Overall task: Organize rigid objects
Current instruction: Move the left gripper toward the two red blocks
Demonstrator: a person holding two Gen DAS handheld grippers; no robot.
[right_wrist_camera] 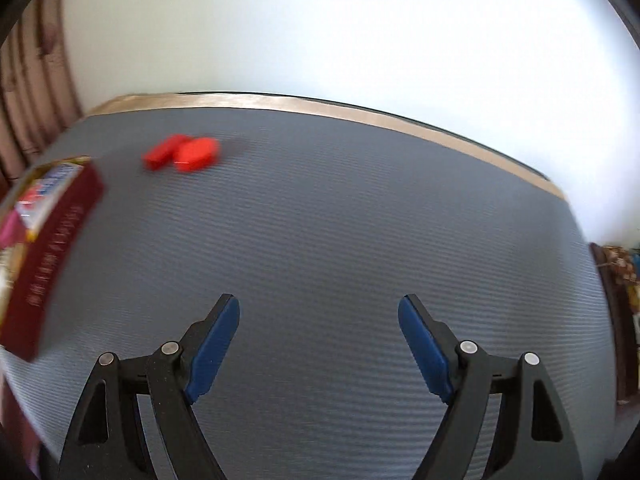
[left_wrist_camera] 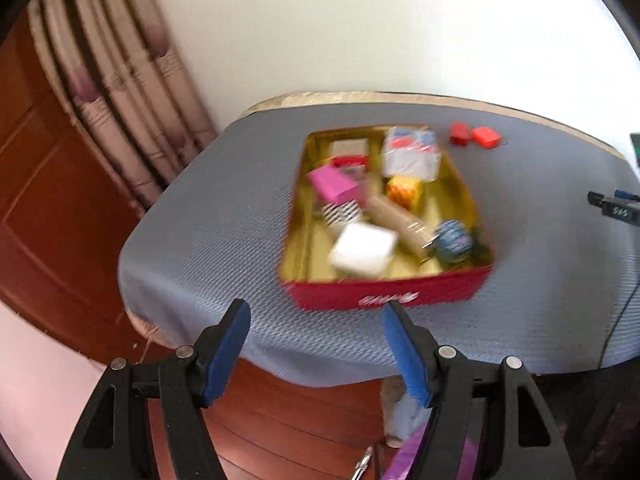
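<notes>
A red box with a gold inside (left_wrist_camera: 384,294) sits on the grey table mat (left_wrist_camera: 208,224). Several small things lie in it: a pink box (left_wrist_camera: 336,186), a white block (left_wrist_camera: 362,250), a yellow-orange cube (left_wrist_camera: 404,191) and a blue ball (left_wrist_camera: 454,240). Two red blocks (left_wrist_camera: 476,136) lie on the mat beyond the box. My left gripper (left_wrist_camera: 316,316) is open and empty, just short of the box's near wall. My right gripper (right_wrist_camera: 319,312) is open and empty over bare mat, with the two red blocks (right_wrist_camera: 182,154) far off to its upper left and the box (right_wrist_camera: 48,248) at the left edge.
A patterned curtain (left_wrist_camera: 116,80) and a wooden door (left_wrist_camera: 36,184) stand left of the table, with wooden floor (left_wrist_camera: 288,420) below its near edge. A black cable (left_wrist_camera: 616,328) hangs at the right. A black device tip (left_wrist_camera: 612,206) shows at the right edge. A white wall rises behind the table.
</notes>
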